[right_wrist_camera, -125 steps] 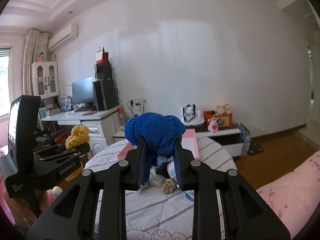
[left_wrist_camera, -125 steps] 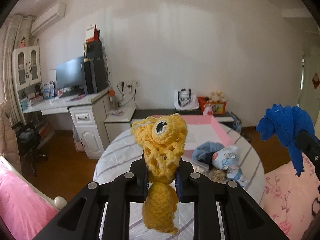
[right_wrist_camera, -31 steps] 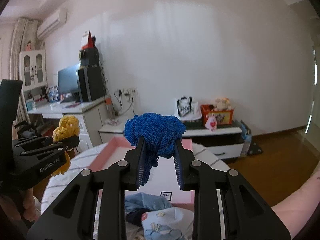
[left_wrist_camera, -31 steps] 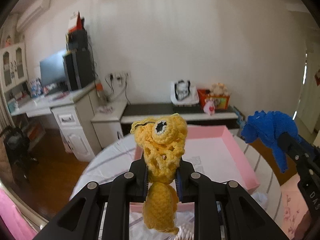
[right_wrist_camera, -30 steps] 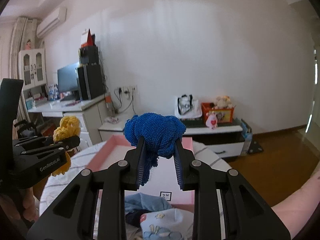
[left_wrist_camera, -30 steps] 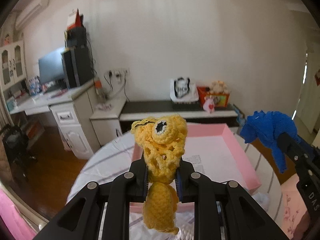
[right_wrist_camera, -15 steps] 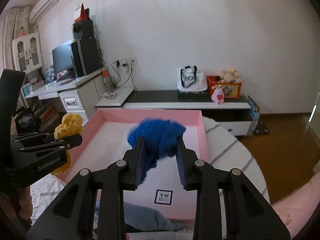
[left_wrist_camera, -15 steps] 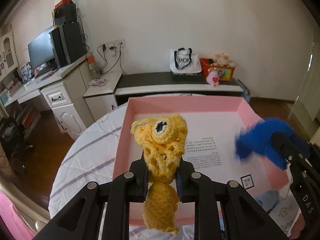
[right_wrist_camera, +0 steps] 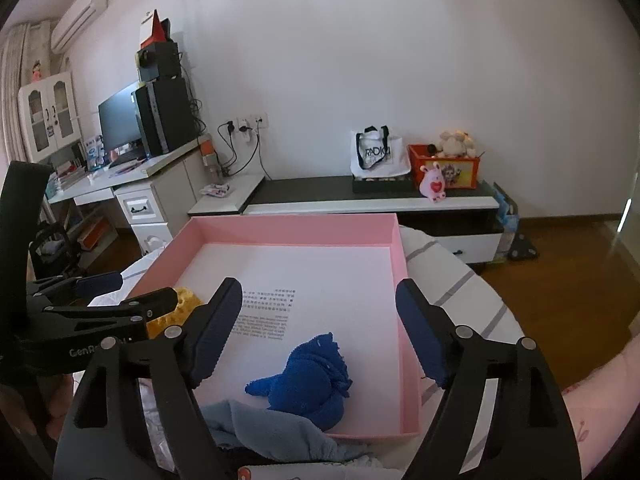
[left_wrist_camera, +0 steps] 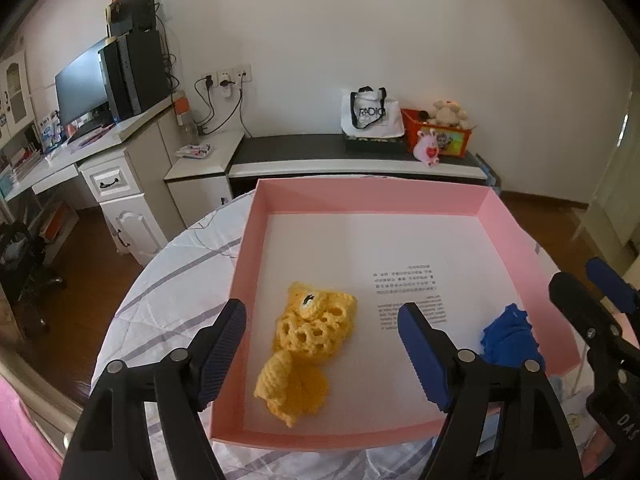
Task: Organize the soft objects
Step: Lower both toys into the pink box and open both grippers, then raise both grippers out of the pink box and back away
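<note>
Both toys (left_wrist_camera: 304, 344) look light and squashy — pinch the bulk; left gripper (left_wrist_camera: 320, 344) and right gripper (right_wrist_camera: 318, 328) are opening, empty.

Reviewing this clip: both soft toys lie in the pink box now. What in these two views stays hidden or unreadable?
- Yellow crocheted toy, right wrist view: mostly hidden behind the left tongs.
- Blue knitted toy, left wrist view: lower part hidden by the tongs' arm.
- Printed text on the pink cardboard box floor: too small to read.
- Light blue cloth, right wrist view: cut off by the tongs' arms and the bottom edge.
</note>
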